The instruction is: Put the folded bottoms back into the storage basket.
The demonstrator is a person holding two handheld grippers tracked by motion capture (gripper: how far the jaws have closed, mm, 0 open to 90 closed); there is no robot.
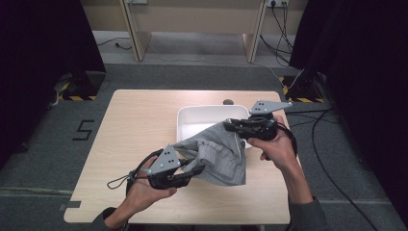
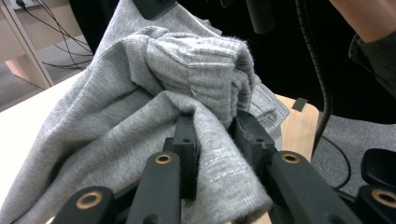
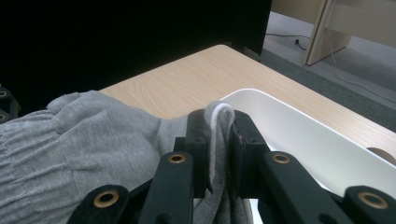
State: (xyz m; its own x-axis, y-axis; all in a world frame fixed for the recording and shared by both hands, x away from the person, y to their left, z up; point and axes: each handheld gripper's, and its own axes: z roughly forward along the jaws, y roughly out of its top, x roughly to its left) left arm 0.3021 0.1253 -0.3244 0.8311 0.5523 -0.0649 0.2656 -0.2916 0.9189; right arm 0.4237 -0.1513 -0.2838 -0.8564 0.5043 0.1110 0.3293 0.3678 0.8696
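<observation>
A grey garment [image 1: 217, 156] hangs in the air between the two grippers, above the wooden table [image 1: 134, 125]. The left gripper [image 1: 192, 172] is near the front edge of the table, and its jaws are closed on a thick fold of the grey cloth; in the left gripper view the fabric [image 2: 154, 93] is bunched between the two black jaws and rises above them, with a ribbed band at the top. The right gripper [image 1: 230, 124] is higher and further back, over the front right part of a white tub [image 1: 192, 114], and its jaws are closed on another edge of the same garment. In the right gripper view a white cord [image 3: 215, 135] runs between the jaws together with the grey cloth [image 3: 79, 144], so it is pinched there too. The white tub stands on the far half of the table, a little right of the middle, with its long side along the back edge. What can be seen of its inside [image 3: 299, 140] is bare white, but the garment and the right gripper cover the front part, so I cannot tell if something lies there. The upper corner of the garment is over the tub's front rim, while most of the cloth hangs in front of the tub, and its lower edge seems to be close to the table top. A small dark round thing [image 1: 228, 101] lies on the table just behind the tub.
</observation>
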